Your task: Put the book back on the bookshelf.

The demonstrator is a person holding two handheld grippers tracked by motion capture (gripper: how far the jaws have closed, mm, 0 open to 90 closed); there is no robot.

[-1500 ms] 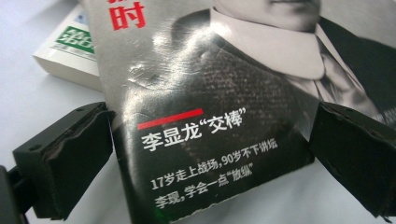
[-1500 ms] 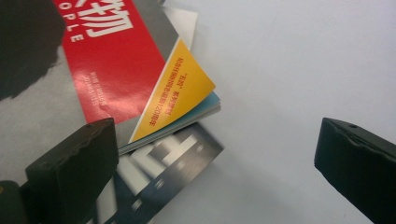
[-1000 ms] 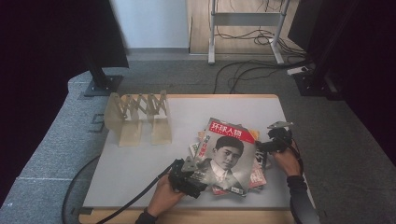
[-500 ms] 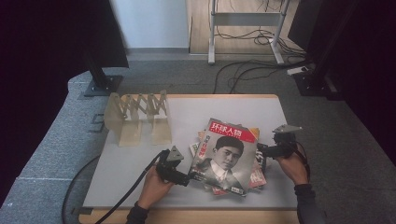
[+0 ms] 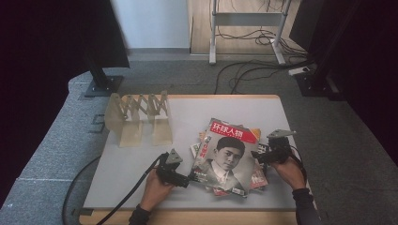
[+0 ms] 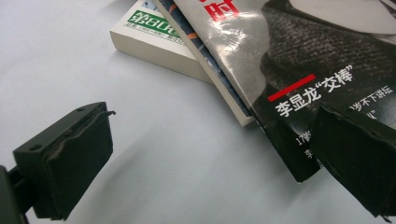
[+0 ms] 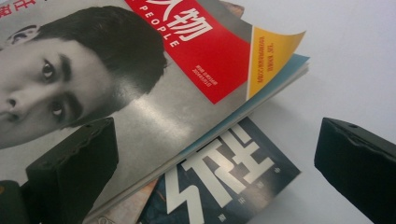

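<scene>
Magazine stack (image 5: 230, 157) sits mid-bench (image 5: 187, 117). Left hand-held gripper (image 5: 191, 178) wide open at its lower-left corner, holding nothing; right hand-held gripper (image 5: 259, 157) wide open w/ nothing gripped at the right edge.

magazine (image 5: 227, 154): red title band, grey portrait | table (image 5: 136, 173): pale grey | rack (image 5: 139, 115): beige

My left claw (image 5: 189, 178): black, with a grey three-cornered plate on top.
My left cable: black, long and thin, trailing off the back.
My right claw (image 5: 257, 157): black, with a grey plate on top too.
My pads (image 6: 74, 156): black, flat and blocky, edges a bit rough.
My sleeves: dark, snug at my wrists.
</scene>
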